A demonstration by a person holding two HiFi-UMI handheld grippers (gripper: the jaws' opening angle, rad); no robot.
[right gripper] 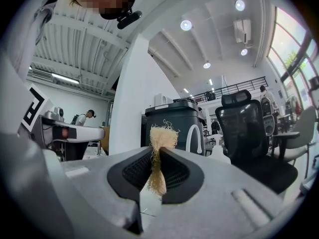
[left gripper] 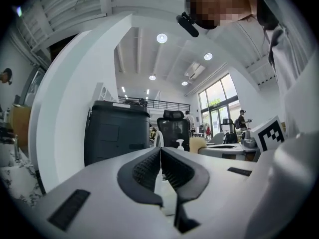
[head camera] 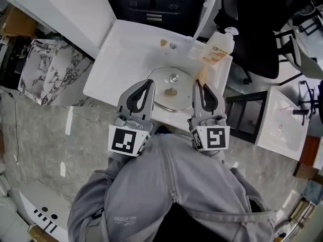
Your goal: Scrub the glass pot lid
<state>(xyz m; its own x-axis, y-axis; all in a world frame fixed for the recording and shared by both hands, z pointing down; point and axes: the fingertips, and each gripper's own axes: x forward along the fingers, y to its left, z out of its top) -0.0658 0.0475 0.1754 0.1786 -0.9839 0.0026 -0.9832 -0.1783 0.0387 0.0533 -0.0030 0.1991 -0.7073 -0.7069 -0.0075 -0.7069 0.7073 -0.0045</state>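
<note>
Head view: glass pot lid (head camera: 174, 84) lies flat, knob up, in the white sink (head camera: 121, 49). Left claw (head camera: 150, 82) is closed and empty. Right claw (head camera: 200, 83) is clamped on a tan fibrous scrubber (right gripper: 159, 153). A soap bottle (head camera: 219, 47) stands at the sink's far corner.

Left claw (head camera: 148, 83), right claw (head camera: 199, 86): grey shells, black pads (left gripper: 142, 171); grey zipped sweatshirt (head camera: 171, 195).
</note>
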